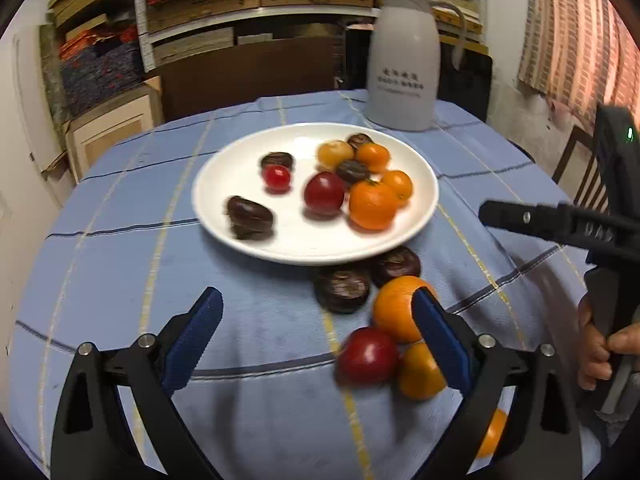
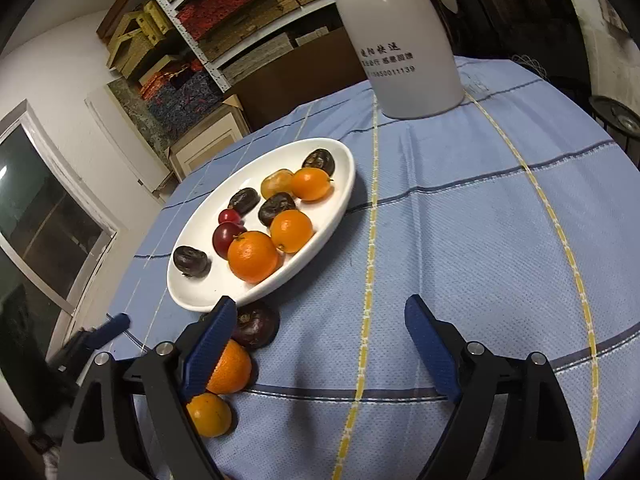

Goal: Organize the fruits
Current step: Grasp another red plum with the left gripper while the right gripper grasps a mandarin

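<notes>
A white plate (image 1: 224, 200) holds several oranges, red tomatoes and dark chestnuts; it also shows in the right wrist view (image 2: 188, 292). Loose fruit lies on the cloth in front of it: two chestnuts (image 1: 342, 288), an orange (image 1: 394, 306), a red tomato (image 1: 368, 356) and another orange (image 1: 418, 372). My left gripper (image 1: 318, 312) is open and empty, its right finger in front of the loose orange. My right gripper (image 2: 318, 316) is open and empty, its left finger over a loose orange (image 2: 232, 368) and a chestnut (image 2: 256, 326). The right gripper shows in the left view (image 1: 540, 220).
A tall white jug (image 1: 400, 64) stands behind the plate on the blue checked tablecloth (image 1: 120, 248). Shelves of boxes fill the back wall. A chair (image 1: 576, 168) stands at the right. The round table's edge falls away at the left and back.
</notes>
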Motion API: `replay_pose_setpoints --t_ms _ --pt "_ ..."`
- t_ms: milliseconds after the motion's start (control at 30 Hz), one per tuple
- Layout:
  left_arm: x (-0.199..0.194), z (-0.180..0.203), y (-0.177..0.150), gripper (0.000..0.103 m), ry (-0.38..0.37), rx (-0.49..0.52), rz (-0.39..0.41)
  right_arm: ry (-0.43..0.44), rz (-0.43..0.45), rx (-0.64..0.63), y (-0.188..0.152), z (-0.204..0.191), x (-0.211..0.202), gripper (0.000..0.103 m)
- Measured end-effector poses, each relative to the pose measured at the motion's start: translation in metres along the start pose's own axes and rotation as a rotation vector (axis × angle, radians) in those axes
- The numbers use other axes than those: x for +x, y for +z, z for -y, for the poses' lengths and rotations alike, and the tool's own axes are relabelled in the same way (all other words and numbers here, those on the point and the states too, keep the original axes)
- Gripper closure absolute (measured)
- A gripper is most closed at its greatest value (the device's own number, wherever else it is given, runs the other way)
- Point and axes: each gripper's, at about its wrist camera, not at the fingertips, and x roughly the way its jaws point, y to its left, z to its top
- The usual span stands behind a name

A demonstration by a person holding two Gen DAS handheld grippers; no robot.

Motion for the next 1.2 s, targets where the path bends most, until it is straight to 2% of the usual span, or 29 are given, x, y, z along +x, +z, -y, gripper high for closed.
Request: replay_pose_setpoints --t_ms 133,233,333,433,467,567,600,700,767,833,900,1067,1200 --pt "0.011 0.001 -0.014 0.010 -0.056 0.002 -0.029 0.002 -0.011 0.015 0.003 0.006 0.003 0.016" --pt "0.010 -0.007 -0.024 0.005 -0.057 0.005 -0.037 -0.001 -0.019 0.013 0.003 0.005 0.004 0.016" --pt "0.014 -0.017 -0.026 0.004 -0.091 -0.033 -0.056 -0.007 -0.028 -0.003 0.002 0.003 0.006 0.015" --pt "0.020 -0.028 -0.028 0.004 -0.073 -0.069 -0.078 -0.018 -0.029 -0.022 0.001 0.000 0.007 0.015" --pt "0.016 -0.032 -0.028 0.004 -0.059 -0.079 -0.070 -0.022 -0.025 -0.023 0.001 0.000 0.006 0.015" --pt "-0.006 -0.050 -0.030 0.005 0.149 -0.108 0.022 -0.020 -0.013 -0.014 0.001 0.002 0.003 0.015" --pt "-0.010 -0.055 -0.031 0.005 0.163 -0.124 0.036 -0.016 -0.011 -0.009 0.001 0.002 0.003 0.015" --pt "-0.012 -0.060 -0.035 0.005 0.043 -0.168 0.039 -0.009 -0.009 -0.018 0.000 0.000 0.002 0.015" --pt "-0.002 -0.049 -0.035 0.005 0.049 -0.121 0.003 -0.010 -0.011 -0.034 -0.001 -0.004 0.002 0.015" --pt "0.010 -0.034 -0.035 0.005 0.104 -0.035 -0.037 -0.018 -0.012 -0.049 -0.003 -0.007 0.003 0.015" --pt "0.019 -0.026 -0.033 0.005 0.125 0.009 -0.052 -0.022 -0.014 -0.055 -0.004 -0.007 0.003 0.015" --pt "0.025 -0.032 -0.024 0.005 0.129 -0.004 -0.054 -0.030 -0.025 -0.060 -0.005 -0.007 0.007 0.015" --pt "0.044 -0.034 -0.022 0.005 0.103 0.047 -0.174 -0.031 -0.045 -0.074 -0.007 -0.009 0.011 0.015"
